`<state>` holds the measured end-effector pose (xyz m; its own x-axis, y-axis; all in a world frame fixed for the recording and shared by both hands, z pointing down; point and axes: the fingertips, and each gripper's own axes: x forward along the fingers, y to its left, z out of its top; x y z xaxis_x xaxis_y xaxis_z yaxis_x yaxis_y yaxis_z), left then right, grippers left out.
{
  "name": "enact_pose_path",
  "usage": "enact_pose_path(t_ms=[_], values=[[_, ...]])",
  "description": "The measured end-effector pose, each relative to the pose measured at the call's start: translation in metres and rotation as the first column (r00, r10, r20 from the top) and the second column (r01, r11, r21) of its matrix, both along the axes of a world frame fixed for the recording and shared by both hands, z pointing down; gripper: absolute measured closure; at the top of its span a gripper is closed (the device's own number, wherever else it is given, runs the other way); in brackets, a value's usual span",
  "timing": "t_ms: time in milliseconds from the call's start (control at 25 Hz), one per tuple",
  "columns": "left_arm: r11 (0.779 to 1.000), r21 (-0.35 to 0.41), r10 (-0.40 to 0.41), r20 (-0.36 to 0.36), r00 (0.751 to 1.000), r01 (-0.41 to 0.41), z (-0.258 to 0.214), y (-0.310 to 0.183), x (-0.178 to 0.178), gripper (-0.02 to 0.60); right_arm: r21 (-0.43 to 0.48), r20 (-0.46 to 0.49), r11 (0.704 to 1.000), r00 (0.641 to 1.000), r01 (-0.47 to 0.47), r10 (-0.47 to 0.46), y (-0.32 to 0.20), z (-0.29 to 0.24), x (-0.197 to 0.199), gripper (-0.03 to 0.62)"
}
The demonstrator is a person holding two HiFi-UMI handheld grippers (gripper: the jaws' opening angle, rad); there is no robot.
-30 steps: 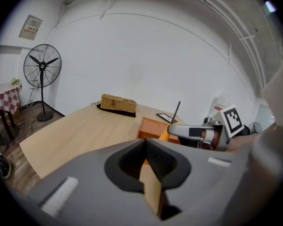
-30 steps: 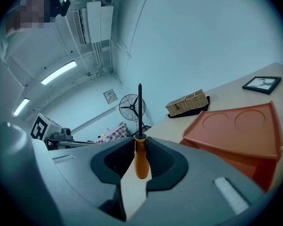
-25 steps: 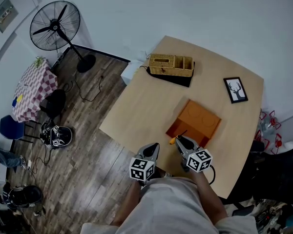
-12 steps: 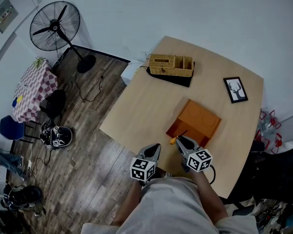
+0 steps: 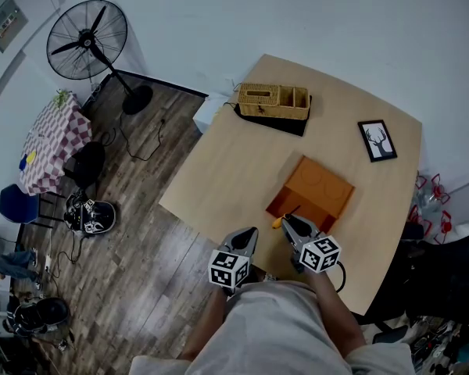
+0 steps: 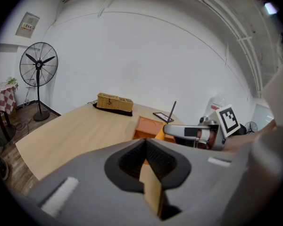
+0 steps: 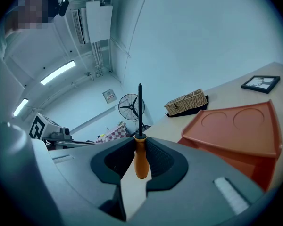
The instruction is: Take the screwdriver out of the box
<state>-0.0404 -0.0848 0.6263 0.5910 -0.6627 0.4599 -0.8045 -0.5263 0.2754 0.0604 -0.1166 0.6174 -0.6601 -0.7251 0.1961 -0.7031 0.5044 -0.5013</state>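
The screwdriver point(image 7: 141, 157) has an orange handle and a thin black shaft that points up and away. My right gripper point(image 7: 140, 160) is shut on the handle. In the head view this gripper point(image 5: 289, 226) hangs over the table's near edge, with the screwdriver point(image 5: 277, 223) just clear of the orange box point(image 5: 322, 187). The box point(image 7: 236, 126) lies open, its flat lid showing two round dents. My left gripper point(image 5: 245, 239) hovers off the table's near edge, left of the right one. Its jaws point(image 6: 148, 168) stand a little apart with nothing between them.
A wicker basket point(image 5: 273, 102) on a black mat sits at the table's far edge. A framed deer picture point(image 5: 377, 141) lies at the right. The wooden table point(image 5: 227, 170) has bare room left of the box. A standing fan point(image 5: 87, 41) is on the floor beyond.
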Motion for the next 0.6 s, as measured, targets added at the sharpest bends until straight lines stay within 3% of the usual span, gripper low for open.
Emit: enact_pose_path(t_ms=[600], values=[[1.0,0.006,0.01,-0.003,1.0,-0.01,-0.0017,-0.0015,0.0039,0.528,-0.001,-0.014,1.0,1.0,0.009,-0.009,-0.002,0.0012,-0.002,0.519]])
